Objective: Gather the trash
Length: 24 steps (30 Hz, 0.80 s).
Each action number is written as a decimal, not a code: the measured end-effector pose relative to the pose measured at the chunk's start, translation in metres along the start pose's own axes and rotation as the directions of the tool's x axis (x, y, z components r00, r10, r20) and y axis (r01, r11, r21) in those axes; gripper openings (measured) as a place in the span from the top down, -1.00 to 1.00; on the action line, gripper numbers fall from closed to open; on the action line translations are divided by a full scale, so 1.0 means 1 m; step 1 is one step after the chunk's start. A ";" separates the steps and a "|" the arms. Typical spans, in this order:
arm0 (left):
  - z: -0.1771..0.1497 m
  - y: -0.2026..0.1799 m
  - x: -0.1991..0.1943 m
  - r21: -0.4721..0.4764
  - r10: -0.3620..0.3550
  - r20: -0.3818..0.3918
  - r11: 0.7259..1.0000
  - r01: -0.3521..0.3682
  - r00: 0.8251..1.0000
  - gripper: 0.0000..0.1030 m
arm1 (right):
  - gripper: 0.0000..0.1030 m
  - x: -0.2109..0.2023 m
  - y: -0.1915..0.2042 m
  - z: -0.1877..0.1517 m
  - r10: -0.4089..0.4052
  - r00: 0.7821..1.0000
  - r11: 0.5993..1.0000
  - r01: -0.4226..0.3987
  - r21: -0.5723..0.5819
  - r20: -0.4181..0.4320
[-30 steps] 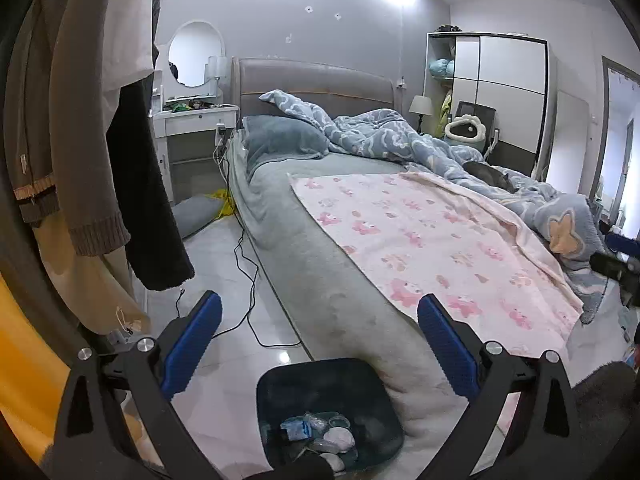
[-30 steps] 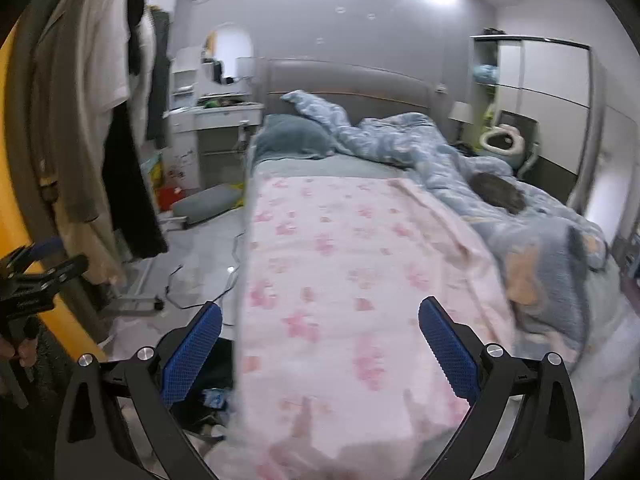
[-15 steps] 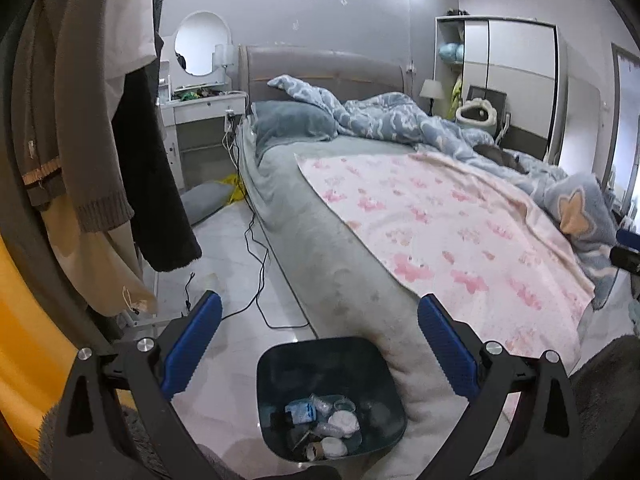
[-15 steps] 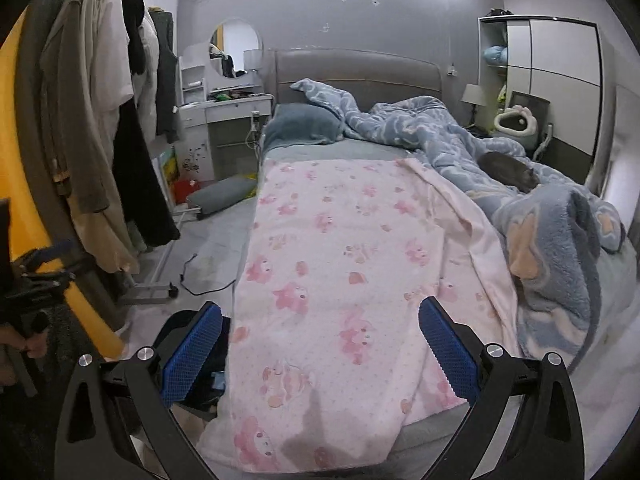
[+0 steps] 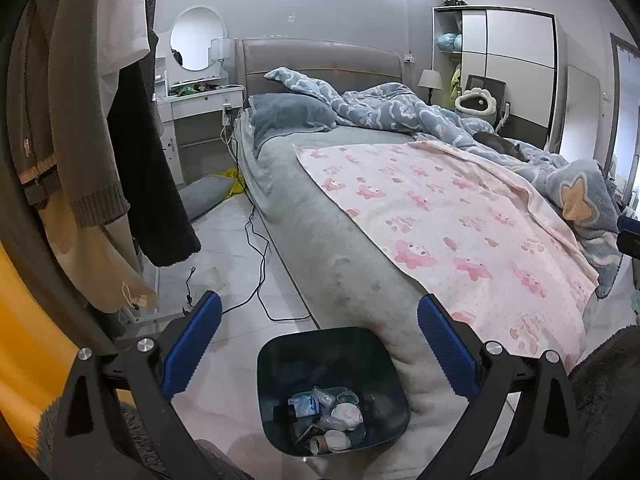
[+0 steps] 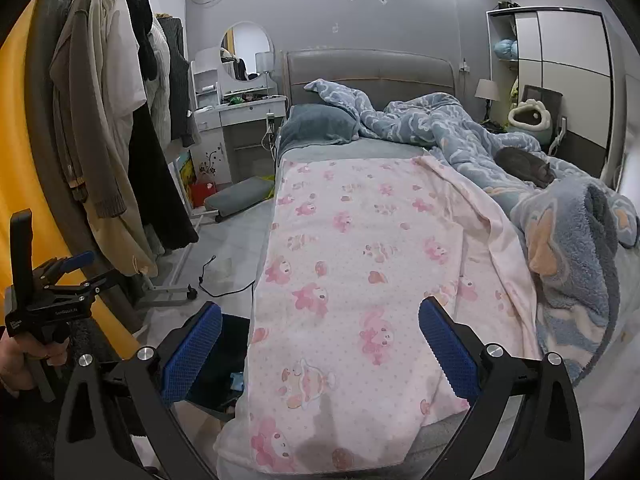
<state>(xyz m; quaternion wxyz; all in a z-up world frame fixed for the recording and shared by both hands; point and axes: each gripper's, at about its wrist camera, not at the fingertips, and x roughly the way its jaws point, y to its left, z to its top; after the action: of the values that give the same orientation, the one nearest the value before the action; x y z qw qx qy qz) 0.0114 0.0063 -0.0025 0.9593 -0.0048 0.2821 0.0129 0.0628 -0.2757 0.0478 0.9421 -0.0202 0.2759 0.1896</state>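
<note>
A dark blue trash bin (image 5: pixel 280 364) stands on the floor at the bed's foot corner, holding several bits of trash (image 5: pixel 328 412): wrappers, crumpled paper, a cardboard tube. My left gripper (image 5: pixel 318 338) hangs open above the bin with nothing between its blue pads. My right gripper (image 6: pixel 320 344) is open over the foot of the pink blanket (image 6: pixel 360 260), empty. In the right wrist view the bin (image 6: pixel 230 364) shows partly behind the left finger, and the left gripper (image 6: pixel 60 280) appears at the left edge, held by a hand.
A bed (image 5: pixel 320 240) with grey sheet fills the middle; a blue duvet (image 6: pixel 440 128) and a grey cat (image 6: pixel 524 166) lie at the far right. Hanging clothes (image 5: pixel 100 120) line the left. A black cable (image 5: pixel 256 264) trails on the tiled floor. A white dresser (image 5: pixel 200 112) stands by the headboard.
Both grippers have pulled back and risen, so more of the bed and bin shows. The bin's contents are now fully in the left wrist view. Both stay open.
</note>
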 end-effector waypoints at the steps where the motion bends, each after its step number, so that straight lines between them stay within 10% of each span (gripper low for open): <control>1: 0.000 0.000 0.000 -0.002 -0.003 -0.001 1.000 0.003 1.000 -0.94 | -0.93 0.000 0.000 0.000 0.000 1.000 1.000 0.000 0.001 0.000; 24: -0.002 0.001 0.003 -0.011 -0.008 -0.016 1.000 0.008 1.000 -0.94 | -0.93 0.000 -0.002 0.000 0.008 1.000 1.000 -0.008 0.004 0.002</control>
<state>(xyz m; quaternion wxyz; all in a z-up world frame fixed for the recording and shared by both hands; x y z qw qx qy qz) 0.0130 0.0073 -0.0060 0.9571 -0.0111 0.2894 0.0107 0.0635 -0.2777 0.0476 0.9416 -0.0168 0.2756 0.1929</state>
